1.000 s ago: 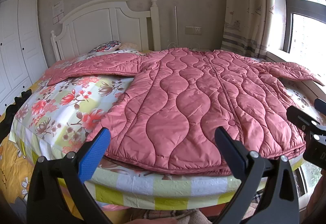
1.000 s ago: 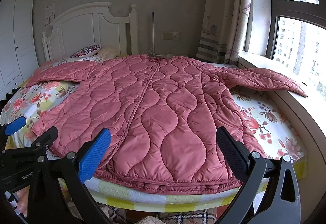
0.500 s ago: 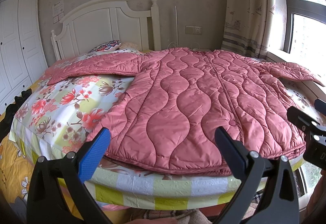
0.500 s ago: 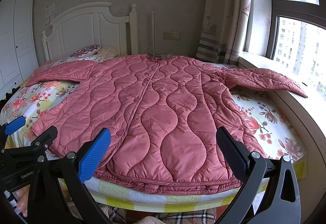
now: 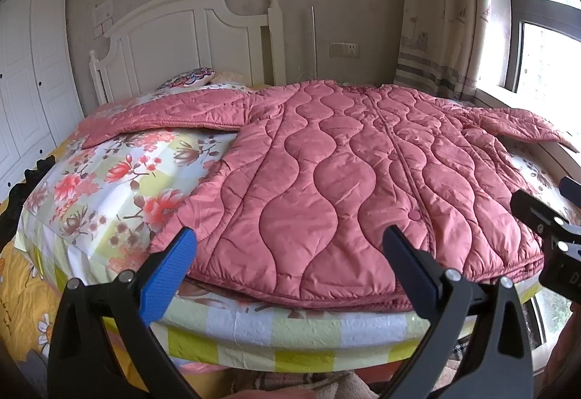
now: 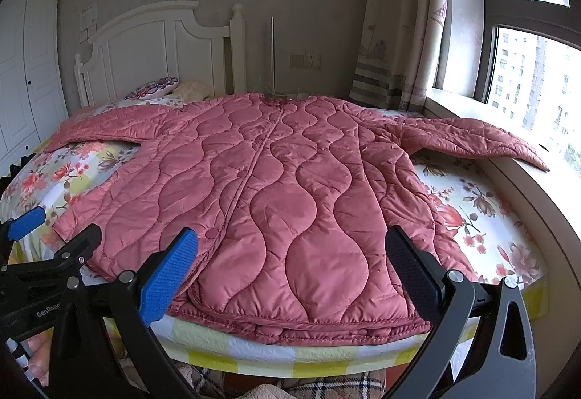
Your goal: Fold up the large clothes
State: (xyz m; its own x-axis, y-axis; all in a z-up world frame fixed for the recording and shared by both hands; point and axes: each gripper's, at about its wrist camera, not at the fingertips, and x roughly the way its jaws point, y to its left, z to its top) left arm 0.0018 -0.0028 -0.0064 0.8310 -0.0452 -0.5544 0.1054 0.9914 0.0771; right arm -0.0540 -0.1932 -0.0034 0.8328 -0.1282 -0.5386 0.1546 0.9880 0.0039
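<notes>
A large pink quilted coat lies flat on the bed, front up, sleeves spread to both sides; it also shows in the right wrist view. Its hem hangs near the foot edge. My left gripper is open and empty, held just short of the hem's left part. My right gripper is open and empty, just short of the hem's right part. The right gripper shows at the right edge of the left wrist view; the left gripper shows at the left edge of the right wrist view.
The bed has a floral sheet and a white headboard. A patterned pillow lies at the head. A window sill and curtain run along the right. White wardrobe doors stand at left.
</notes>
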